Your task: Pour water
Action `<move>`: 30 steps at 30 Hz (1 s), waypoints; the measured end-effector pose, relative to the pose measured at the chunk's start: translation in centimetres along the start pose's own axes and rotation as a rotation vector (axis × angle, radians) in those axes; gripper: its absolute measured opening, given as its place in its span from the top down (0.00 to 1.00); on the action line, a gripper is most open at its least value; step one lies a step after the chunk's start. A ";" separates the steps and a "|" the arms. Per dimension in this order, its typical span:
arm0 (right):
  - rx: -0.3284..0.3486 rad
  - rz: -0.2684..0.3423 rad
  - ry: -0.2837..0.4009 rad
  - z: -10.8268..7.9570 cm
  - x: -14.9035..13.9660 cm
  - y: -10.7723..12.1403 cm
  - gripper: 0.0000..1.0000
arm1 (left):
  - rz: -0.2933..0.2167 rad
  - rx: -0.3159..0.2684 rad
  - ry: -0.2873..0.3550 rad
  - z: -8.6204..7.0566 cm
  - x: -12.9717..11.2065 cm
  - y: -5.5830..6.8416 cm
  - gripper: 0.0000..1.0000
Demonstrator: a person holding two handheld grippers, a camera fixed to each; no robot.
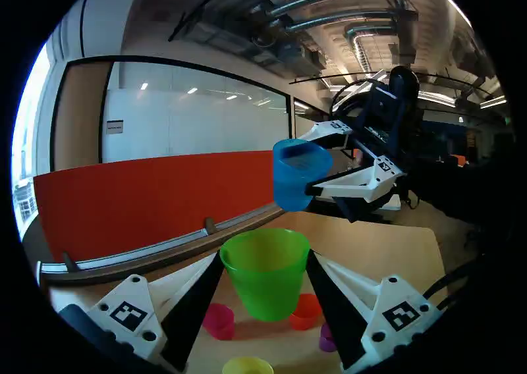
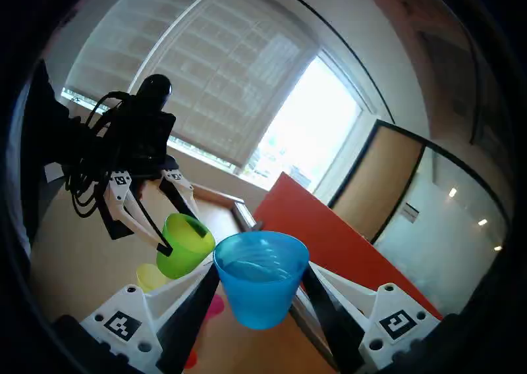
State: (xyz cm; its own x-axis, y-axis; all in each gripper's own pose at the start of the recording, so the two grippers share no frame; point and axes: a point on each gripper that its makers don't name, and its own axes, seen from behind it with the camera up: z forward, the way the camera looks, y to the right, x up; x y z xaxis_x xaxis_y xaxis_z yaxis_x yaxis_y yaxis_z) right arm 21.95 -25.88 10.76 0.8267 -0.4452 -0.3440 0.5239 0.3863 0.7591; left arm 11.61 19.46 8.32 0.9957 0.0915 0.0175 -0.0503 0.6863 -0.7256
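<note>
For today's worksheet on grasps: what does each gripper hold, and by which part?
The left gripper holds the green cup by its side walls, just below the rim. The right gripper holds the blue cup the same way.

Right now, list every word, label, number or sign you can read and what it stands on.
None can be read.
Too small to read: wall notice.
Patterns, no letters: square markers on left gripper and right gripper.
No print visible: green cup, blue cup.

The left tongs [image 1: 263, 255] and right tongs [image 2: 260, 267] are showing white fingers [image 1: 161, 293], black inner pads [image 1: 197, 301], square black-and-white markers [image 1: 128, 315], screws [image 1: 136, 280] and black cables [image 2: 82, 183].
</note>
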 end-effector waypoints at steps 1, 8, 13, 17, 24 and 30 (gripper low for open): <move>0.002 -0.008 -0.002 0.1 0.1 -0.1 0.10 | 0.001 0.001 0.001 0.0 0.0 0.0 0.12; 0.020 -0.057 -0.006 0.6 0.7 -0.4 0.11 | 0.000 -0.002 0.004 0.0 0.0 0.1 0.12; 0.028 -0.085 -0.012 1.1 0.7 -0.6 0.10 | 0.004 -0.008 -0.001 0.0 -0.3 0.4 0.12; 0.036 -0.111 -0.019 1.4 0.6 -0.8 0.11 | 0.008 -0.011 -0.004 0.0 -0.5 0.5 0.12; 0.042 -0.152 -0.023 2.1 0.9 -0.9 0.10 | 0.004 -0.010 -0.002 0.2 -0.8 0.5 0.12; 0.046 -0.176 -0.028 2.6 1.0 -0.9 0.10 | 0.009 -0.018 -0.005 0.3 -0.9 0.8 0.12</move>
State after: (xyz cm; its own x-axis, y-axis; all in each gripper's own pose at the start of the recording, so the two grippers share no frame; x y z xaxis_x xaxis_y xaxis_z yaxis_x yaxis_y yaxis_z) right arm 21.73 -28.77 11.16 0.7169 -0.5249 -0.4589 0.6494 0.2631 0.7135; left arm 10.65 20.16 7.91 0.9947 0.1016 0.0143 -0.0581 0.6725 -0.7378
